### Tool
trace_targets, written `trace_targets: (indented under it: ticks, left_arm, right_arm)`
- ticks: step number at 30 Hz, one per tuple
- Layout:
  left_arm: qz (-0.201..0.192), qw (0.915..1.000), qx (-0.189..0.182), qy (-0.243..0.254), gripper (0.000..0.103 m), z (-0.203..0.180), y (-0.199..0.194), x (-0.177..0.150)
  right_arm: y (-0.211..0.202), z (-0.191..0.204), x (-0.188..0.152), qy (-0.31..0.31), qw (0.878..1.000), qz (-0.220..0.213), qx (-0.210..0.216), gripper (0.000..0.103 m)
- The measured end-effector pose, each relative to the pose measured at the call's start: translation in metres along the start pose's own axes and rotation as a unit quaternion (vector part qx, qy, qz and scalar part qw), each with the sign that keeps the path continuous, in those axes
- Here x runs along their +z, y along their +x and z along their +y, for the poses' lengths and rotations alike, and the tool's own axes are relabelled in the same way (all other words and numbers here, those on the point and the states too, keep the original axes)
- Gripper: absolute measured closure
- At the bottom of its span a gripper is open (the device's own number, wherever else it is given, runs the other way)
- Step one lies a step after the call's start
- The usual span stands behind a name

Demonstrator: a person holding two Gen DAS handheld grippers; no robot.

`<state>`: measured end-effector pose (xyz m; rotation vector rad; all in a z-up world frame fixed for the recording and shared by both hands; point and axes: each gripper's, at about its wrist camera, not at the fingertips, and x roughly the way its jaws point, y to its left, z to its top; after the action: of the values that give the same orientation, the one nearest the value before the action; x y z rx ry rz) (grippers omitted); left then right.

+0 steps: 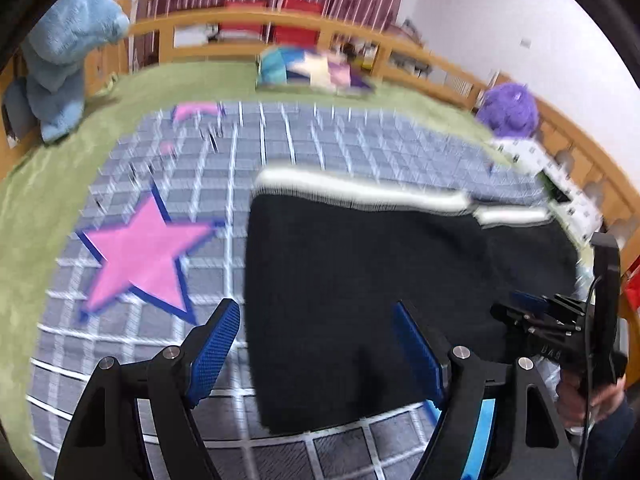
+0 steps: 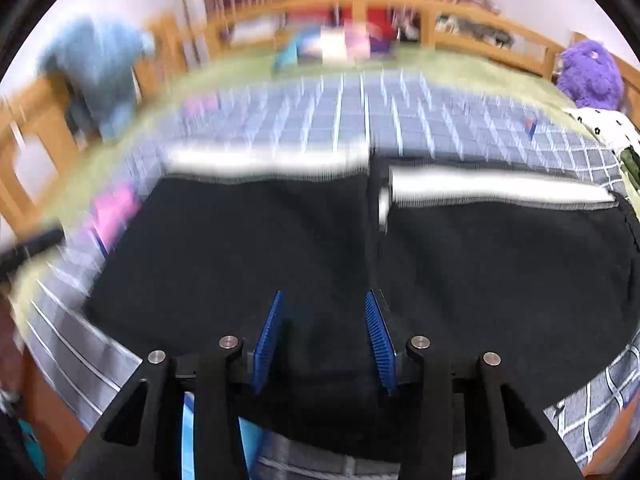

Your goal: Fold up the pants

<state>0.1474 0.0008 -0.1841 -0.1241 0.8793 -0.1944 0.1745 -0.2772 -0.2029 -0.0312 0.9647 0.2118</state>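
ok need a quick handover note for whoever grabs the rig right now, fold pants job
Left gripper: open, empty, over the left edge of the black pants.
Right gripper: jaws partly apart, nothing pinched, over the middle of the pants.
Pants lie spread on the checked blanket, white waistband at the far side.
Done: laid out. Left: grasp and fold.

Black pants (image 1: 360,280) with white trim on a grey checked blanket (image 1: 320,140).
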Motion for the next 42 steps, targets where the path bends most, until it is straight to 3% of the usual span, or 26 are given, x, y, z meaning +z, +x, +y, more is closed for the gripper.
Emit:
trace_targets:
  ticks: [1, 2, 3, 4, 6, 9, 13, 16, 20, 24, 28, 32, 35, 36, 38, 39, 40, 42]
  left_arm:
    - [0.033, 0.9994, 0.006, 0.005, 0.026, -0.003, 0.024, -0.011]
    - [0.054, 0.9984, 0.016, 0.011, 0.025, -0.004, 0.038, -0.019]
    - [0.052, 0.9976, 0.036, 0.027, 0.019, -0.007, 0.045, -0.028]
    - [0.034, 0.9982, 0.036, 0.036, 0.019, -0.008, 0.040, -0.032]
    - [0.043, 0.9984, 0.016, 0.033, 0.021, -0.005, 0.030, -0.028]
    - [0.035, 0.9994, -0.006, 0.002, 0.021, 0.013, 0.012, -0.012]
    - [0.014, 0.9994, 0.001, -0.033, 0.021, 0.037, 0.007, 0.003]
    - [0.030, 0.9982, -0.010, -0.051, 0.023, 0.046, 0.021, 0.006]
    - [0.051, 0.9949, -0.033, -0.081, 0.023, 0.046, 0.044, 0.008]
    - [0.075, 0.9918, -0.044, -0.094, 0.023, 0.047, 0.067, 0.008]
    - [0.068, 0.9931, -0.059, -0.076, 0.023, 0.046, 0.076, 0.017]
    - [0.070, 0.9913, -0.089, -0.067, 0.023, 0.048, 0.092, 0.033]
    - [0.062, 0.9876, -0.117, -0.084, 0.025, 0.053, 0.103, 0.042]
    - [0.061, 0.9857, -0.129, -0.089, 0.031, 0.053, 0.106, 0.045]
    - [0.067, 0.9856, -0.130, -0.085, 0.044, 0.052, 0.108, 0.048]
    - [0.066, 0.9856, -0.130, -0.086, 0.067, 0.052, 0.109, 0.049]
    - [0.069, 0.9831, -0.141, -0.094, 0.082, 0.053, 0.108, 0.051]
    - [0.063, 0.9791, -0.158, -0.112, 0.091, 0.055, 0.100, 0.055]
  right_arm:
    - [0.016, -0.001, -0.010, -0.003, 0.999, 0.026, -0.023, 0.055]
    - [0.020, -0.007, -0.020, 0.009, 1.000, 0.022, -0.013, 0.055]
    - [0.015, -0.013, -0.023, 0.020, 1.000, 0.008, -0.006, 0.054]
    - [0.012, -0.016, -0.023, 0.024, 1.000, 0.011, 0.005, 0.053]
    - [0.003, -0.025, -0.018, 0.034, 0.999, 0.030, 0.022, 0.054]
    - [-0.035, -0.057, -0.018, 0.067, 0.997, -0.020, 0.028, 0.051]
    - [-0.084, -0.132, -0.027, 0.134, 0.983, -0.104, -0.077, 0.042]
    - [-0.095, -0.202, -0.044, 0.218, 0.959, -0.111, -0.142, 0.038]
    - [-0.071, -0.259, -0.065, 0.286, 0.948, -0.073, -0.120, 0.039]
    - [-0.039, -0.280, -0.074, 0.297, 0.949, -0.048, -0.094, 0.043]
    - [-0.028, -0.293, -0.069, 0.315, 0.944, -0.076, -0.064, 0.043]
    - [0.004, -0.306, -0.047, 0.329, 0.941, -0.073, -0.032, 0.041]
    - [0.014, -0.313, -0.039, 0.334, 0.938, -0.087, -0.005, 0.034]
    - [0.016, -0.317, -0.038, 0.344, 0.934, -0.093, 0.006, 0.035]
    - [0.015, -0.321, -0.038, 0.367, 0.925, -0.095, 0.009, 0.051]
    - [0.012, -0.321, -0.037, 0.372, 0.924, -0.091, 0.002, 0.075]
    - [0.006, -0.319, -0.035, 0.372, 0.924, -0.093, -0.001, 0.086]
    - [-0.011, -0.307, -0.026, 0.359, 0.928, -0.102, -0.016, 0.089]
